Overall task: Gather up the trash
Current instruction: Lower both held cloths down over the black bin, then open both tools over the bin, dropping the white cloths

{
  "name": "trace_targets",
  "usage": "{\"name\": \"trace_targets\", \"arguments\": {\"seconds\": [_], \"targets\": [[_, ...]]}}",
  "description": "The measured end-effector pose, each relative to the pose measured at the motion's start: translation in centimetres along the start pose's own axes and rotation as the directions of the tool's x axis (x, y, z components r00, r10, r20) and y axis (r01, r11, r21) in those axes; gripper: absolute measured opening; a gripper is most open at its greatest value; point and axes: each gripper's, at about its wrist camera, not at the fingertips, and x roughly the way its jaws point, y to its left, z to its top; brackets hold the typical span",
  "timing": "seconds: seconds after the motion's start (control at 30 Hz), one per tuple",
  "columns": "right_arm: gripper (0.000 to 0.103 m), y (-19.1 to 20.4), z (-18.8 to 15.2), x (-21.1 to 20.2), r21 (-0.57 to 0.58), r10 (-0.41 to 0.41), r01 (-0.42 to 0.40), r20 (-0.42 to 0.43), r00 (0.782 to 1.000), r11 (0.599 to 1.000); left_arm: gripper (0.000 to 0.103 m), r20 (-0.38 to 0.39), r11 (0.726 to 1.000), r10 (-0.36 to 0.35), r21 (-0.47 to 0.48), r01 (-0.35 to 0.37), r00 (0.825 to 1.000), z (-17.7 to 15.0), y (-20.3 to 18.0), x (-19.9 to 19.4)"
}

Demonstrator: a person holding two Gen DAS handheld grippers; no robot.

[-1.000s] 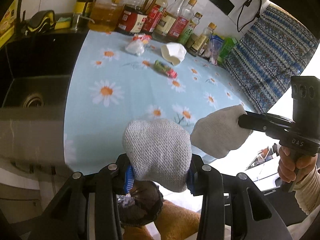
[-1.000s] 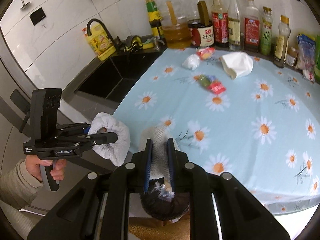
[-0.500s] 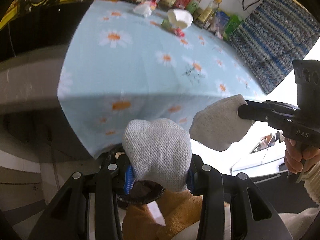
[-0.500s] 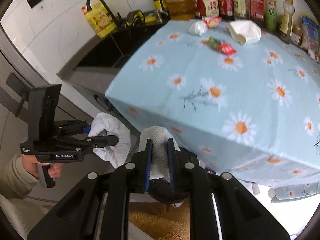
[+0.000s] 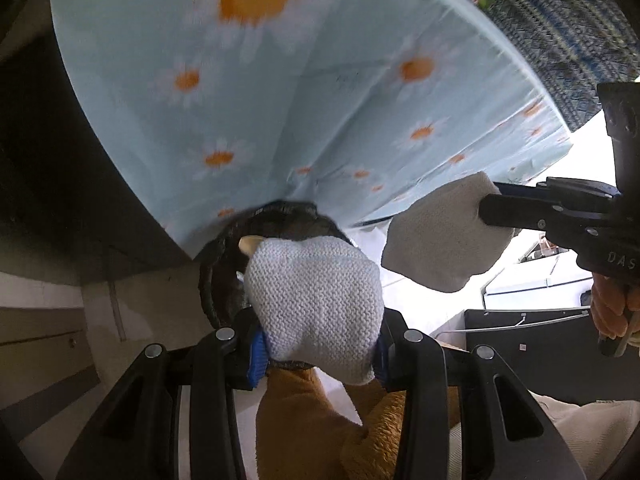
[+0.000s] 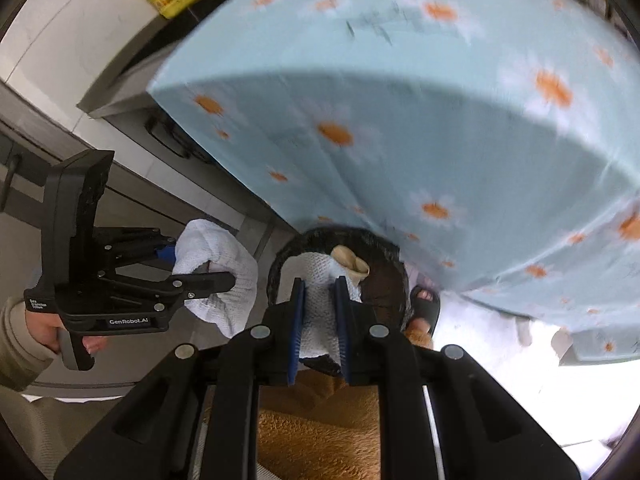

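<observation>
Both grippers have white knitted covers over their fingers. A round black-lined trash bin [image 5: 224,264] stands on the floor under the table edge, with a pale scrap [image 5: 249,243] inside. In the right wrist view the bin [image 6: 384,280] holds the same scrap [image 6: 352,261]. My left gripper [image 5: 316,300] is just above the bin rim; its covered fingers stand apart and I see nothing held between them. My right gripper [image 6: 320,284] has its jaws close together, with only its own cover between them. It also shows in the left wrist view [image 5: 444,232]. The left gripper shows in the right wrist view [image 6: 216,272].
The daisy-print blue tablecloth [image 5: 280,100] hangs over the table edge right above the bin. Grey cabinets [image 6: 80,128] lie to the left. A foot in a sandal [image 6: 424,300] is beside the bin. A patterned blue cloth [image 5: 568,32] is at the far right.
Both grippers have dropped from table height to below the table edge, over the bin. The table top and its bottles have slid out of view.
</observation>
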Motion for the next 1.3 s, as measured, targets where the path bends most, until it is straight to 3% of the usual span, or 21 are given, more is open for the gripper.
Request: {"name": "trace_targets", "arguments": {"seconds": [0.4, 0.9, 0.97, 1.03, 1.07, 1.17, 1.3], "targets": [[0.017, -3.7, -2.6, 7.2, 0.157, 0.025, -0.01, -0.095, 0.995, 0.988, 0.038, -0.107, 0.994, 0.005, -0.105, -0.017, 0.994, -1.9, 1.8, 6.1], [0.017, -4.7, -2.0, 8.4, 0.18, 0.034, -0.015, -0.102, 0.994, 0.984, 0.041, -0.13, 0.987, 0.014, -0.158, -0.034, 0.991, -1.6, 2.0, 8.1], [0.021, -4.7, -1.9, 8.0, 0.184, 0.041, -0.022, -0.099, 0.994, 0.983, 0.048, -0.126, 0.988, 0.009, -0.151, -0.028, 0.992, -1.5, 2.0, 8.0], [0.023, -4.8, -1.7, 7.8, 0.192, 0.042, -0.024, -0.094, 0.995, 0.981, 0.064, -0.134, 0.989, 0.02, -0.144, -0.04, 0.991, -1.2, 2.0, 8.1], [0.024, -4.9, -1.6, 7.7, 0.196, 0.043, -0.025, -0.092, 0.995, 0.98, 0.067, -0.132, 0.987, 0.016, -0.154, -0.036, 0.991, -1.2, 2.1, 8.0], [0.036, -5.1, -1.4, 7.5, 0.206, 0.045, -0.027, -0.085, 0.995, 0.978, 0.067, -0.125, 0.985, 0.021, -0.165, -0.042, 0.992, -0.9, 2.4, 7.8], [0.036, -5.4, -1.2, 7.2, 0.217, 0.039, -0.02, -0.083, 0.996, 0.976, 0.067, -0.113, 0.986, 0.023, -0.159, -0.041, 0.993, -0.7, 2.6, 7.3]]}}
